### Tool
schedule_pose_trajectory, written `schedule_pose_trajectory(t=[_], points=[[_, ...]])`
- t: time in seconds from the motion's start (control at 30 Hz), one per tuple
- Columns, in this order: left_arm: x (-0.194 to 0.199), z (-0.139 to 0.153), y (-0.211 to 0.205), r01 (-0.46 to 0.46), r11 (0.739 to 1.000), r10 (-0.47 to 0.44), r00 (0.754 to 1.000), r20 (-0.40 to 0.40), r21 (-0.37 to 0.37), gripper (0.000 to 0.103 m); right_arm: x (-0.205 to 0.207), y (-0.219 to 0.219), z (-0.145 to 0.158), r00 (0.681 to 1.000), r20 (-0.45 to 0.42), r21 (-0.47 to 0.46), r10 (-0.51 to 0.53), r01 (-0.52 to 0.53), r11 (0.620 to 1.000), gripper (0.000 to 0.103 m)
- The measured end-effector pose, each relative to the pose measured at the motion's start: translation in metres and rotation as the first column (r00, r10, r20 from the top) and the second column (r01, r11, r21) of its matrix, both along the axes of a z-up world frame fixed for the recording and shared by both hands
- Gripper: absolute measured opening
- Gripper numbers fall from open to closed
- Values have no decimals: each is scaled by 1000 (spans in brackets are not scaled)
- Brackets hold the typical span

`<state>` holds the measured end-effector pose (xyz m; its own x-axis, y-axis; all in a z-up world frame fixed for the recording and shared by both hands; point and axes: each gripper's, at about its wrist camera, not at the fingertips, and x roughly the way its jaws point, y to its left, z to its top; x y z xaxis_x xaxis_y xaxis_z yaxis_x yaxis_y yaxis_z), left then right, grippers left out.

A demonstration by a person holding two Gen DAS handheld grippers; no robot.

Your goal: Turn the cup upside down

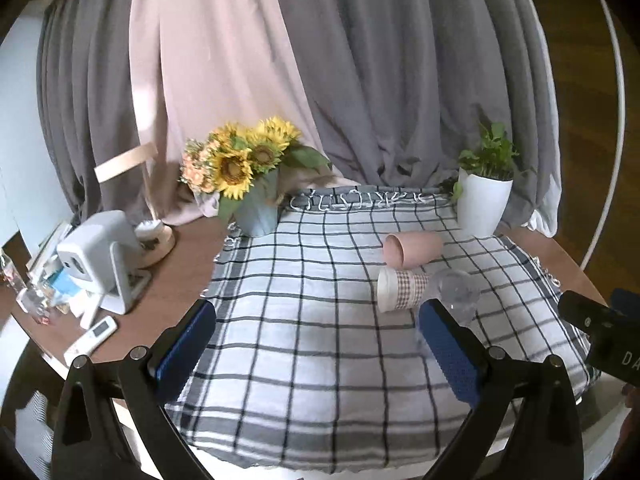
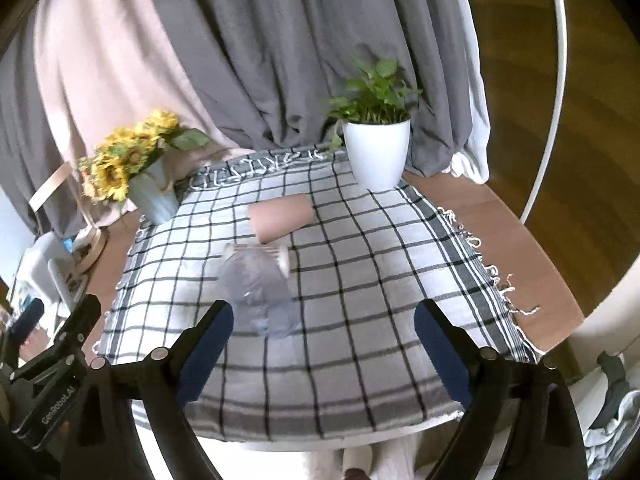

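Three cups lie on their sides on the checked cloth (image 1: pixel 304 312): a pink cup (image 1: pixel 412 249), a plaid paper cup with a white rim (image 1: pixel 400 289), and a clear plastic cup (image 1: pixel 456 294). In the right wrist view the pink cup (image 2: pixel 280 218) lies beyond the plaid cup (image 2: pixel 276 254) and the clear cup (image 2: pixel 260 292). My left gripper (image 1: pixel 316 344) is open and empty above the cloth, left of the cups. My right gripper (image 2: pixel 324 344) is open and empty, with the clear cup just beyond its left finger (image 2: pixel 208 344).
A sunflower vase (image 1: pixel 252 184) stands at the cloth's back left and a white potted plant (image 1: pixel 482 200) at the back right. A white device (image 1: pixel 100 256), a remote (image 1: pixel 92 338) and clutter sit on the wooden table's left side. Curtains hang behind.
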<state>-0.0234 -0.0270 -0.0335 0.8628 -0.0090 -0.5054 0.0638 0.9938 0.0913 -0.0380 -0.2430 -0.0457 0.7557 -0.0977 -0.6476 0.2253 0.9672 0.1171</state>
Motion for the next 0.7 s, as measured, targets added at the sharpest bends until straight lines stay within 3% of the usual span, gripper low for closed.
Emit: schedule_pose_trajectory(t=[0.27, 0.57, 0.7], points=[[-37, 7, 10, 43, 999, -44, 999, 13, 7, 103, -53, 39, 9, 997, 72, -63, 20, -15, 998, 94], [-51, 6, 11, 11, 998, -10, 1000, 20, -55, 103, -78, 32, 16, 993, 114, -56, 10, -3, 998, 95], [-55, 6, 2, 26, 999, -25, 999, 20, -39, 103, -83, 28, 17, 992, 126, -72, 5, 4, 997, 95]])
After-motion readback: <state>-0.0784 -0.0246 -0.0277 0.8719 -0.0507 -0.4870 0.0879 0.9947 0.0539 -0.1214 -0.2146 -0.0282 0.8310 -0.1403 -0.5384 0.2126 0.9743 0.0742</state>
